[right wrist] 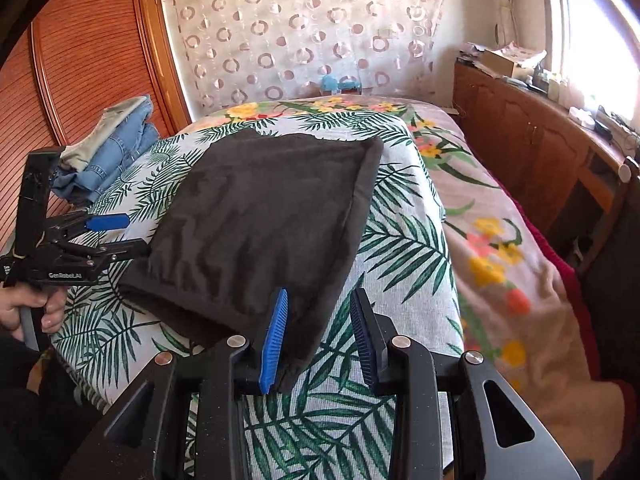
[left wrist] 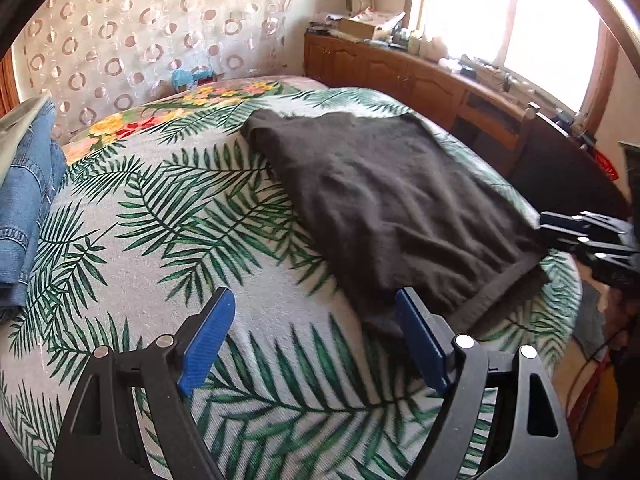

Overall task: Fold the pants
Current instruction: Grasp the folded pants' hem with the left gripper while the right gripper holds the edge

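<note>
- Task item: dark grey pants (left wrist: 384, 200), folded into a compact multi-layer rectangle, lying flat on the bed (left wrist: 168, 216) on the palm-leaf cover. In the left wrist view they run from centre toward 3 o'clock; in the right wrist view they sit at centre, toward 10–11 o'clock of the right jaws.
- Left gripper (left wrist: 316, 340): jaws spread wide, nothing between them. The right-side pad sits over the near edge of the pants; contact vs. hover can't be determined. Not grasping.
- Right gripper (right wrist: 318, 340): jaws apart, not clamped. The near corner of the pants lies between the pads, just beside the left pad (right wrist: 274, 344); no pinch visible. Same unit shows at 3 o'clock in the left wrist view, at the pants' edge.
- Person's left hand (right wrist: 34, 312) holds the left gripper's handle at 9 o'clock of the right wrist view.
- Progress (judgement): main folds appear done; layers stacked, edges roughly aligned, waistband edge visible along the near side. Near the end of the task.
- Remaining (judgement): poss. one more fold or smoothing of minor wrinkles, then withdraw both units. Whether another fold is intended can't be told.
- Other: stack of jeans (left wrist: 24, 208) at 9 o'clock on the bed, well apart from the pants.
</note>
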### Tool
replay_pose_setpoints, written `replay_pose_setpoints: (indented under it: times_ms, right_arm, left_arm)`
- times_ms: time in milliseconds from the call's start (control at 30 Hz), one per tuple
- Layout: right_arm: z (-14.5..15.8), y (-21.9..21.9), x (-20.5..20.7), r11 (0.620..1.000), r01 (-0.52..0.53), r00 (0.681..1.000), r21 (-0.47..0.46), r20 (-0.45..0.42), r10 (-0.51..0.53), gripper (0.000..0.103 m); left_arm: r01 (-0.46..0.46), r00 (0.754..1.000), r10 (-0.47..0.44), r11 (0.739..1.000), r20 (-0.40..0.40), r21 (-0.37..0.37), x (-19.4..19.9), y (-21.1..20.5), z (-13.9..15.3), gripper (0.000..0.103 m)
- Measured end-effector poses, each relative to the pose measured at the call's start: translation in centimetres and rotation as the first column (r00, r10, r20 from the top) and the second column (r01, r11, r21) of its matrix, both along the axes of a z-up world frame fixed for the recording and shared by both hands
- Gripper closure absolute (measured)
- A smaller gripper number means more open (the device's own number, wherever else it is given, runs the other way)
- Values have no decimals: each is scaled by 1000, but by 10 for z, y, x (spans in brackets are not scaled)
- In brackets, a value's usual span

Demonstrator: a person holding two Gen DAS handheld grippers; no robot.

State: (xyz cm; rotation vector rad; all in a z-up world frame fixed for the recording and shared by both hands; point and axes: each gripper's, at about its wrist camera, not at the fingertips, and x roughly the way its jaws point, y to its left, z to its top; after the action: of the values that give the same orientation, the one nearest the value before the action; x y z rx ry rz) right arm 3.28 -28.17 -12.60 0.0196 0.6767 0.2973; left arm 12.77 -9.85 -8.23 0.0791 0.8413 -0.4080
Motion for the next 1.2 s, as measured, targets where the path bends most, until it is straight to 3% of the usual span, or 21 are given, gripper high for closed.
replay_pose_setpoints:
  times_ms: [67, 300, 467, 533, 633, 733, 900, 1100, 1200]
  right_arm:
    - [-1, 0, 0, 1000, -5, 1000, 16, -9, 5, 69]
    - [-10, 1, 1, 999, 17, 999, 31, -41, -16, 69]
    - [-13, 5, 0, 998, 2, 998, 56, -57, 1, 69]
    - [-14, 8, 1, 998, -1, 998, 58, -58, 4, 70]
    - [-14, 11, 3, 998, -16, 998, 67, -58, 20, 86]
    - [-11, 10, 3, 997, -11, 999, 74, -43, 14, 95]
    - [2, 12, -8, 995, -32, 999, 99, 7, 32, 96]
    - [2, 18, -20, 996, -43, 999, 83, 5, 43, 96]
    - [-2, 22, -23, 995, -54, 998, 78, -10, 55, 96]
  left_arm:
    - [23, 1000, -23, 1000, 2, -17, -9, -4, 4, 21]
    - [98, 994, -99, 995, -44, -35, -27, -18, -7, 51]
    - [117, 992, -118, 993, -46, -36, -29, -25, -13, 61]
    - [128, 990, -130, 991, -47, -45, -28, -28, -13, 70]
    - [141, 989, -143, 989, -34, -49, -30, -32, -12, 84]
    - [143, 990, -143, 988, -6, -57, -33, -33, -4, 86]
    - [132, 991, -130, 988, 21, -80, -39, -24, 10, 86]
    - [120, 993, -120, 990, -8, -72, -40, -19, 4, 86]
    - [108, 993, -111, 991, -37, -72, -39, -16, -2, 80]
